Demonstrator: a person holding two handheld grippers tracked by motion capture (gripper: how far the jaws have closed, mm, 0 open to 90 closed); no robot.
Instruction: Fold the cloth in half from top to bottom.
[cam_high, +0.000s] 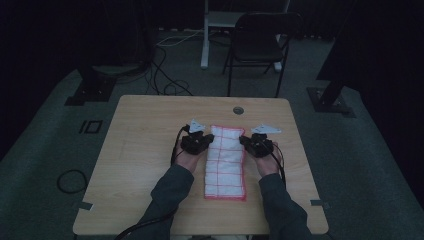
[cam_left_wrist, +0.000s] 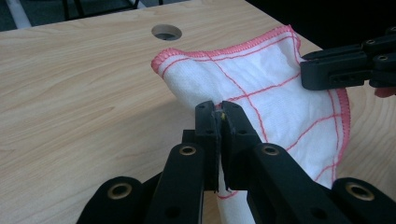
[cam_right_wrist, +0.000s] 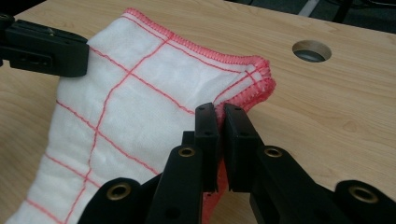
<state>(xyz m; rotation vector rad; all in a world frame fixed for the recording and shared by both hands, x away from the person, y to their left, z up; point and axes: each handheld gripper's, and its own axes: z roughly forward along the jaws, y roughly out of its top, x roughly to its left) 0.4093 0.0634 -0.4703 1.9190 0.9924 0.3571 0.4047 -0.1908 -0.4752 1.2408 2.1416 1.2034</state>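
A white cloth with red grid lines and a red stitched hem lies folded lengthwise in the middle of the wooden table. My left gripper is shut on the cloth's left edge near its far end. In the left gripper view the cloth rises from the pinched jaws of the left gripper, and the right gripper shows at the far side. My right gripper is shut on the right edge. In the right gripper view the hem of the cloth is clamped in the right gripper.
A round cable hole sits in the table beyond the cloth. A black folding chair and a white post stand behind the table. Cables lie on the grey floor at the left. Bare wood lies on both sides of the cloth.
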